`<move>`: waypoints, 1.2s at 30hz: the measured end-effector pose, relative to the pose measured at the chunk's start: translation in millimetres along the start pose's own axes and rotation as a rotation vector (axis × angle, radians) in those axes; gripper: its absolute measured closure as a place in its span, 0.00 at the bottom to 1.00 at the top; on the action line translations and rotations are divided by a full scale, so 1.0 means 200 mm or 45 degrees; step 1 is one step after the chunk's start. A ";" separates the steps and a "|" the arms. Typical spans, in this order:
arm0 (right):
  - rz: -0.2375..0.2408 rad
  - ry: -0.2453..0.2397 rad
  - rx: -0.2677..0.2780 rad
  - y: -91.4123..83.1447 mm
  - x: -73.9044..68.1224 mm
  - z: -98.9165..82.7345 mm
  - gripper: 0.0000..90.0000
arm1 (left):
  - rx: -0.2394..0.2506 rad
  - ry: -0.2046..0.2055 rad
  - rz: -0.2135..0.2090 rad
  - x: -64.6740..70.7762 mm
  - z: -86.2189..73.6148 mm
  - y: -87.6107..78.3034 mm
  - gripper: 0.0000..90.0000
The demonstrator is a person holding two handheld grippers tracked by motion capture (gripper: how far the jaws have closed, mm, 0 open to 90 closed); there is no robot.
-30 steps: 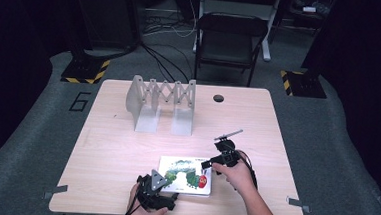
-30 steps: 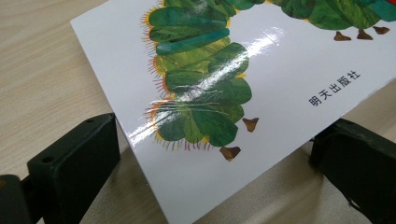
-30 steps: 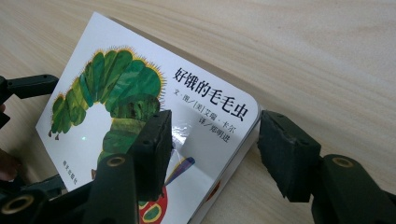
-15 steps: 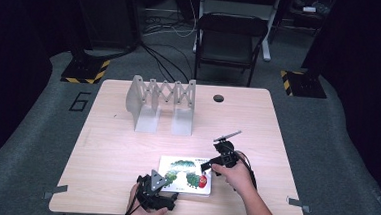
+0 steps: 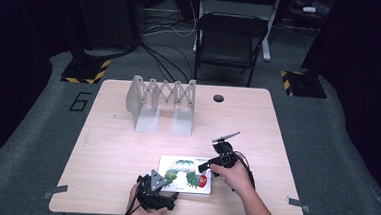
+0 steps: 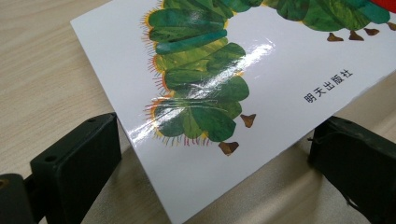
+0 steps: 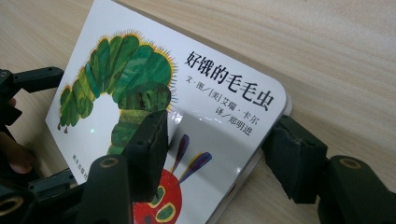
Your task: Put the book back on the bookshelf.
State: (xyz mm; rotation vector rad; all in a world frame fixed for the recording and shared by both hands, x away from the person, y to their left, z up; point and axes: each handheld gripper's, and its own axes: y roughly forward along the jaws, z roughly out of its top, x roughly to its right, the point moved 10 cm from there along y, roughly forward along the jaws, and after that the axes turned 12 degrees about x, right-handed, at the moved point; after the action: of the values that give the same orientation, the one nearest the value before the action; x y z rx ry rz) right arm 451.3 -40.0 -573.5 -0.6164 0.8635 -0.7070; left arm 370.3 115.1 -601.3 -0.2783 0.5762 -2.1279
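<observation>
a lab or recording studio rather than a home. a bare light-wood table (image 5: pixel 126 148) stands alone on grey carpet (image 5: pixel 31 143), ringed by black curtains (image 5: pixel 12 36). at ten and two o'clock from the table sit weighted stand bases with yellow-black hazard tape (image 5: pixel 86 70). loose cables (image 5: pixel 168 28) trail over the floor at twelve o'clock, beside an empty black folding chair (image 5: pixel 229 37). a large "6" (image 5: pixel 80 101) is marked on the carpet at nine o'clock, like a numbered station.

Grey floor (image 5: pixel 31 143); black chair (image 5: pixel 228 39); dark surroundings
</observation>
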 end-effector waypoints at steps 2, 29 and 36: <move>0.006 -0.010 -0.009 0.00 -0.01 0.00 0.44 | 0.000 0.001 -0.002 0.00 0.00 0.00 0.02; 0.070 -0.006 -0.009 0.02 -0.04 0.00 0.35 | 0.004 0.006 -0.013 0.00 0.00 0.00 0.02; 0.080 0.026 -0.003 0.01 -0.03 0.00 0.41 | 0.007 0.005 -0.011 0.00 0.00 0.00 0.02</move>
State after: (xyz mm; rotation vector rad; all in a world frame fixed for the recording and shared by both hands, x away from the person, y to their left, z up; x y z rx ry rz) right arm 450.0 -34.3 -572.9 -0.5824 0.8986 -0.6564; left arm 370.3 115.1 -601.4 -0.2744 0.5722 -2.1385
